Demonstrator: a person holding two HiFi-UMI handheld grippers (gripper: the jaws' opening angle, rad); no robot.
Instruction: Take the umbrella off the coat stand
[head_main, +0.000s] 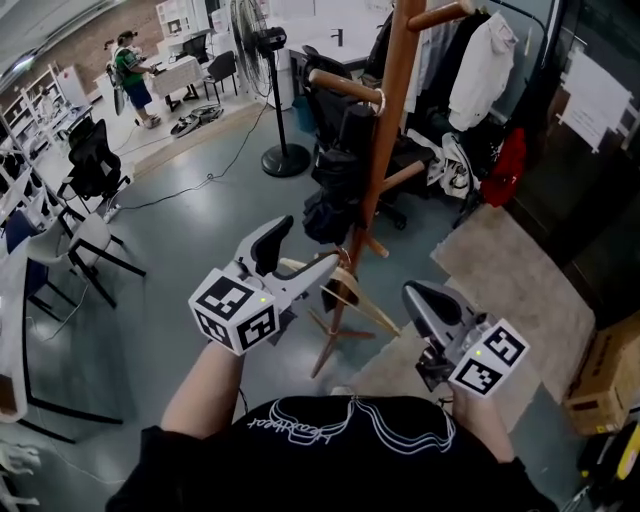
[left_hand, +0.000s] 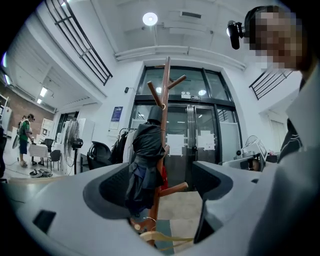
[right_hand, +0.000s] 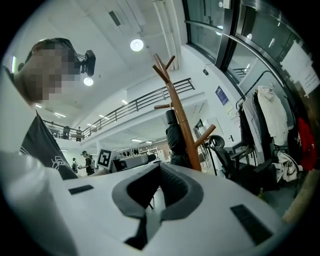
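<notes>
Floor shows only in the head view: grey concrete, a beige rectangular rug (head_main: 510, 270) beside the foot of the tall brown wooden coat stand (head_main: 392, 110), and a pale wooden clothes hanger (head_main: 355, 290) low on its pole. That view alone takes in both tools at once, each with its marker cube. The left gripper (head_main: 300, 258) is held out toward the stand, and the right gripper (head_main: 428, 300) sits lower and further right, near the person's body.

The left gripper view gives what the steep downward look does not. The dark folded fabric umbrella (left_hand: 144, 160) hangs upright from a peg on the stand's left side, close against the pole, with glass doors behind it. The right gripper view sees the stand from the other side. There the umbrella's dark bulk is partly behind the pole, and a white hanging garment (right_hand: 272, 115) is on a rack to the right.

The left gripper's fingers stand wide apart. The umbrella and pole are framed in the gap but lie well beyond the tips, and the fingers touch nothing. The right gripper's fingers are drawn together at the tips with nothing between them.
</notes>
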